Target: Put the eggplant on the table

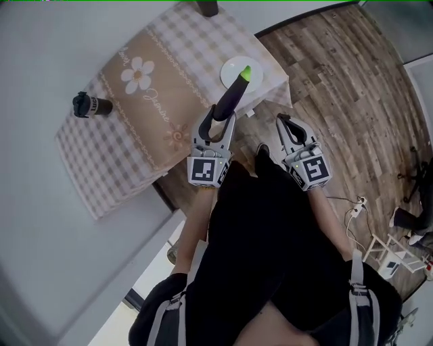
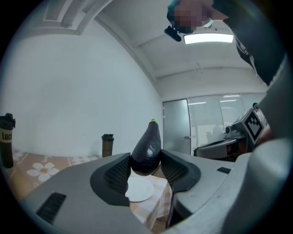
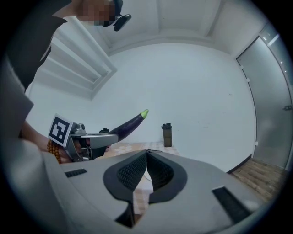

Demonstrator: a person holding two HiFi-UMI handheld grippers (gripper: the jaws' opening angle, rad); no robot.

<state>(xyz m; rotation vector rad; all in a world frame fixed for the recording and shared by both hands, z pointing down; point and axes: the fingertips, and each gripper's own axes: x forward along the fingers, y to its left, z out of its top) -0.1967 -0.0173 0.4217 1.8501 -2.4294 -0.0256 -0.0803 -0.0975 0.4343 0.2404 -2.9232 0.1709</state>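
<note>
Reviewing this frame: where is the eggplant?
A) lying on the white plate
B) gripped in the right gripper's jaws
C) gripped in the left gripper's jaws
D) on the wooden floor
C: the left gripper view shows the eggplant pinched between the jaws of the left gripper, while the right gripper has its jaws closed on nothing and the white plate lies bare.

surface: table by the wall, under a checked cloth with a beige flowered centre | on it: white plate at the near right corner; dark bottle at the left (upright); second dark bottle at the far end | below: wood-plank floor
</note>
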